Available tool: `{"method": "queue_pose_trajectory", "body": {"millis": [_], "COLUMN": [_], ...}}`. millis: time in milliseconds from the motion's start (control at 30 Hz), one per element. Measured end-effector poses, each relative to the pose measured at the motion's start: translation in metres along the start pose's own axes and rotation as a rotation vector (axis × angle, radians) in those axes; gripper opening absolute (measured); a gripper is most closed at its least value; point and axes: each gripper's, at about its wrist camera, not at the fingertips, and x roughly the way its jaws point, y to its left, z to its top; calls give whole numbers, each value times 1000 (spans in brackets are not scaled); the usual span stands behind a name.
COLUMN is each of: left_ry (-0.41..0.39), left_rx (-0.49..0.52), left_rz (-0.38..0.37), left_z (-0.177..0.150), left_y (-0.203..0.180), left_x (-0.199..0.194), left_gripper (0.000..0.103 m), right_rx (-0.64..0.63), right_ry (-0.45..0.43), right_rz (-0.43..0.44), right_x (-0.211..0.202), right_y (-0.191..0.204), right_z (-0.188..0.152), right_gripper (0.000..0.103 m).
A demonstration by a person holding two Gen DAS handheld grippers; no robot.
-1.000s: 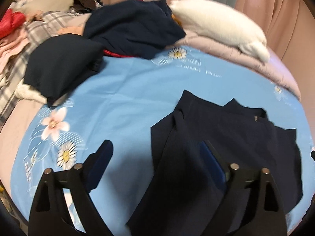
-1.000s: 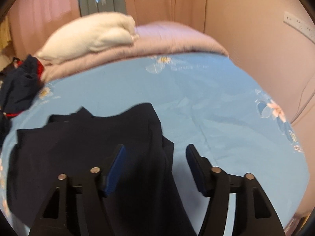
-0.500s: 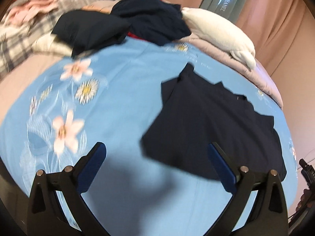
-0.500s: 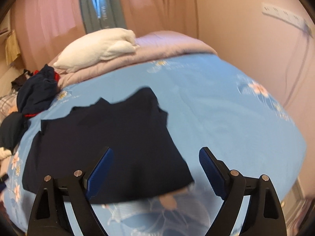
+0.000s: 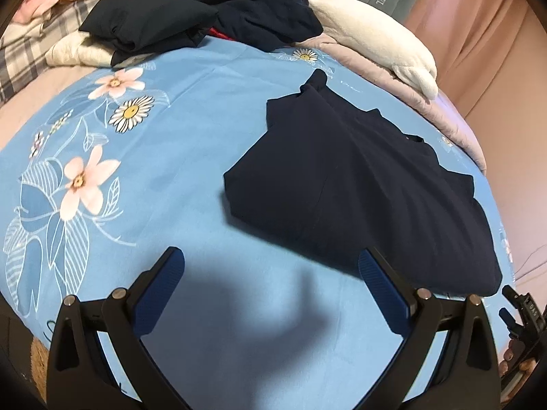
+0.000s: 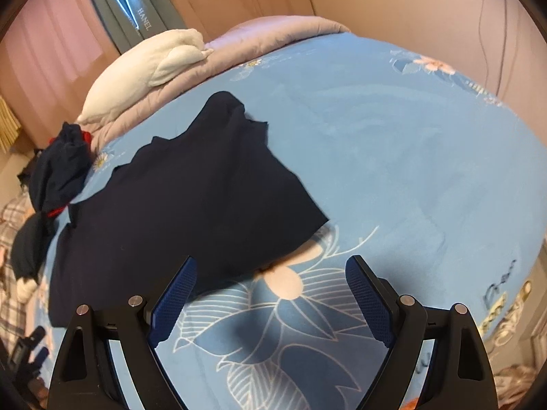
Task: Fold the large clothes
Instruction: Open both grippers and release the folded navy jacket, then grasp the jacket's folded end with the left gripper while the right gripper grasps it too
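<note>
Both grippers apart & empty: left gripper [image 5: 270, 282] and right gripper [image 6: 270, 288] jaws just opened, nothing between. Dark navy garment [image 5: 359, 184] lies part-folded on blue floral bedsheet [image 5: 177, 157], just beyond the fingertips. Next fold prob. needs both near hem corners pinched evenly, lifted together; unfolded clothes pile [image 5: 205, 24] waits further back.
</note>
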Motion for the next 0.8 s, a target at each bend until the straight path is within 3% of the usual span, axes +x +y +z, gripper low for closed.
{"method": "queue_pose_trajectory", "body": {"millis": [367,533,733,800], "left_ry": [19,47,79,73], "left_rx": [-56,-76,-141,-146], "left_rz": [-41,-40,-82,-84], "left_z": [19,31,42,44], "left_y": [1,2,7,7], "left_x": [35,58,82,84], "left_gripper": [102,101,100,89], "right_rx": [67,110,149,160], "right_ry": [57,102,94,91], "right_rz": [77,171,186,197], "right_x": [31,46,59,63], "right_y": [3,6,8,8], "right_z": [-5,-4,1,3], "right_gripper": [88,88,90,90]}}
